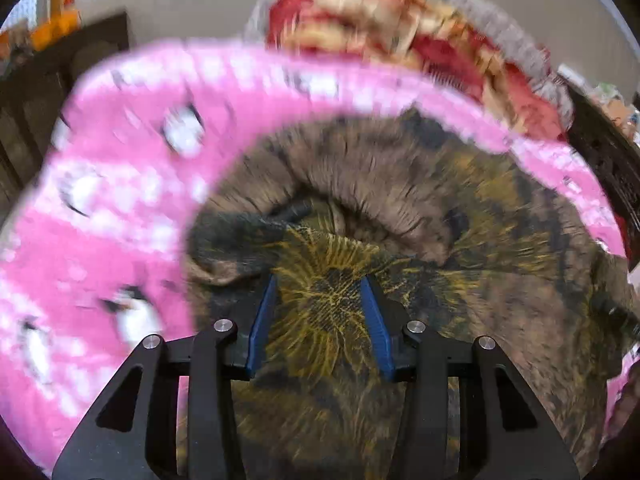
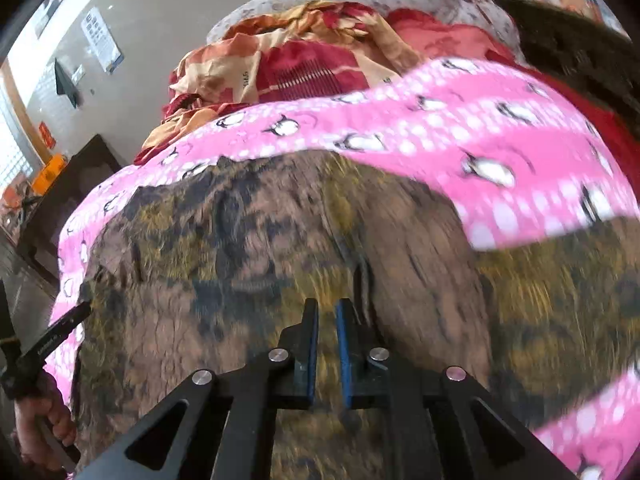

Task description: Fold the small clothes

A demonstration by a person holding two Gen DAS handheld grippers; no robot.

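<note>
garment: a brown, black and yellow patterned cloth (image 1: pixel 400 208), lying spread on a pink penguin blanket (image 1: pixel 120 160) that covers the surface. One part near the middle of the left view is bunched into a rolled ridge.

background pile: a red and orange crumpled fabric (image 2: pixel 280 64) sits further back on the pink blanket, well apart from where the work is.

left gripper (image 1: pixel 322 312): blue pads apart, with the patterned cloth showing between them. It's right over the fabric, but I can't tell if the tips are touching it yet. Not clamped on anything, as far as I can see.

right gripper (image 2: pixel 327 340): pads close together with only a thin gap. There may be a pinch of cloth in there, but it's too blurry, so I can't tell if it's actually holding something.

step in hand: looks like the early part of a fold to me, getting hold of an edge or the bunched bit so the cloth can be flattened or turned over.

next move: probably the left pads need to close on a fold of fabric near that ridge, then both ends lift and carry over together so the layers land square.

watch out: both views are smeary, and the pink blanket could get caught along with the cloth.
</note>
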